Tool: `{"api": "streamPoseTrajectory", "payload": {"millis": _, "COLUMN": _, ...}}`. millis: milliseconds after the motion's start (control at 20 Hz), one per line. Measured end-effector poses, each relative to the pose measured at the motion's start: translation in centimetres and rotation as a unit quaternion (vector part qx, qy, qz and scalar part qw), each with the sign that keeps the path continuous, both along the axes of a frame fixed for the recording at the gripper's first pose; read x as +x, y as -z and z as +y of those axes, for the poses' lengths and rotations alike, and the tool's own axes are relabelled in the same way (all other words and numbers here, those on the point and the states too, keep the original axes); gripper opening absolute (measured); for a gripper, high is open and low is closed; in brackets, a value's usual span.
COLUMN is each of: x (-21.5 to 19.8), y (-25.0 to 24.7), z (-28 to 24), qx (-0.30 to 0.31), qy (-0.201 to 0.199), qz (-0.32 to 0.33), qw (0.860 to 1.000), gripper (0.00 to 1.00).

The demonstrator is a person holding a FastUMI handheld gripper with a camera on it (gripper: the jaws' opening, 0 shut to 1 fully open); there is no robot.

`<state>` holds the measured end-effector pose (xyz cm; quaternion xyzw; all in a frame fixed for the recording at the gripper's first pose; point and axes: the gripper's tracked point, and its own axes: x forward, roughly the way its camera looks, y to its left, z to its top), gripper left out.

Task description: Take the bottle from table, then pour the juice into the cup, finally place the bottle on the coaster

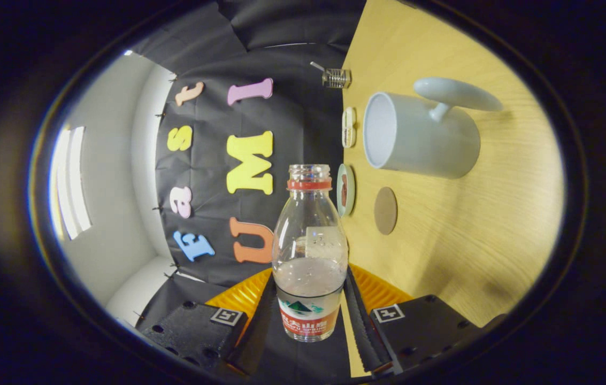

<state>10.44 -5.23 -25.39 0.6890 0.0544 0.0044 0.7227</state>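
Pinching the bottle (pixel 310 251) between their two fingers, the tongs (pixel 309 315) hold it by its labelled lower part, one finger pressed on each side. The bottle is uncapped and clear, with a little liquid low inside. The whole view is rolled, so the pale wooden table (pixel 484 224) stands like a wall beside the bottle. On it a white cup (pixel 420 133) rests, its open mouth facing the booth's black cloth wall (pixel 281 59). A round brown coaster (pixel 385 210) lies near the cup, between it and the bottle. White room walls (pixel 115 214) show past the cloth.
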Motion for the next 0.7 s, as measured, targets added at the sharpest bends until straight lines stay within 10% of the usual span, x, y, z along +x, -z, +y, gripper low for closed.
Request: {"api": "streamPoseTrajectory", "payload": {"millis": 700, "x": 1.1, "y": -1.5, "z": -0.7, "qx": 0.075, "qy": 0.02, "qz": -0.002, "qw": 0.997, "gripper": 0.73}}
